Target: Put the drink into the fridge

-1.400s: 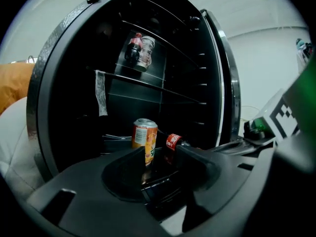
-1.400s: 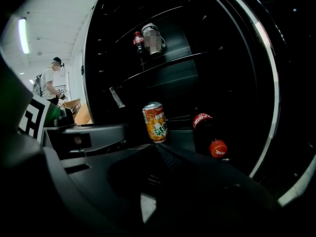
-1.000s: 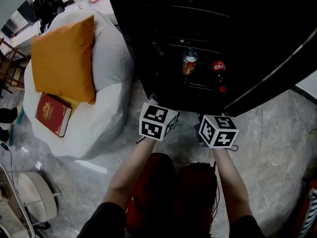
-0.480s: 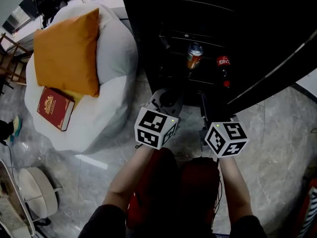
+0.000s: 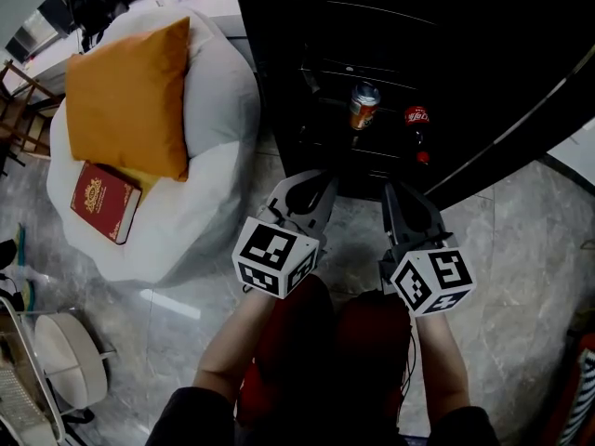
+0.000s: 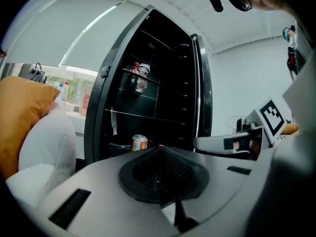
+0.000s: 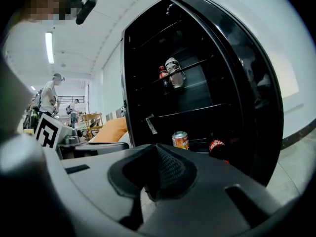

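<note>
- On the lower shelf of the fridge (image 5: pixel 279 82), at my 12 o'clock, the drink can (image 5: pixel 363 106) stands upright, with a cola bottle (image 5: pixel 416 119) at its 3 o'clock.
- Left gripper (image 5: pixel 299 191) and right gripper (image 5: pixel 407 210): jaws pressed together, empty.
- Both have withdrawn toward 6 o'clock within the last second; I judge placement complete.

Ahead of me a can (image 5: pixel 363 107) stands on a shelf in the fridge (image 5: pixel 307 26), with a cola bottle (image 5: pixel 416 119) just to its right. Left of the fridge, a cushion (image 5: pixel 125 100) and a book (image 5: pixel 104 203) lie on a beanbag (image 5: pixel 218 128).
</note>
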